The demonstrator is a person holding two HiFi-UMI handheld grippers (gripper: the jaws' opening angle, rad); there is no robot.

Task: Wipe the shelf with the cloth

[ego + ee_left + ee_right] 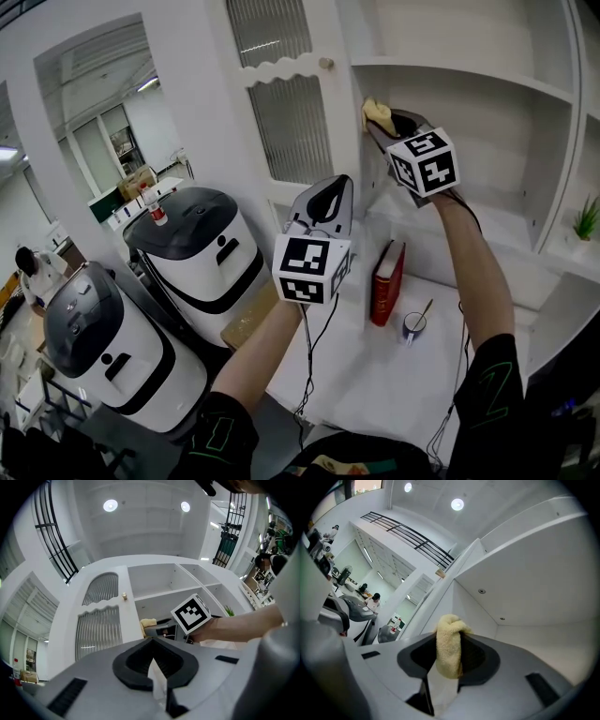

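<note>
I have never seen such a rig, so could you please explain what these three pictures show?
There is no robot here: a person holds a hand-held gripper in each hand. The head view looks down from the person's head; the other two cameras ride on the grippers. The right hand-held gripper is shut on a yellow cloth, held up inside a white shelf near its left wall. The left hand-held gripper is shut and empty. Lower down stand a red book and a small cup.

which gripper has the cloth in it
The right gripper, up in the shelf, is shut on the yellow cloth; the left gripper is shut on nothing.
</note>
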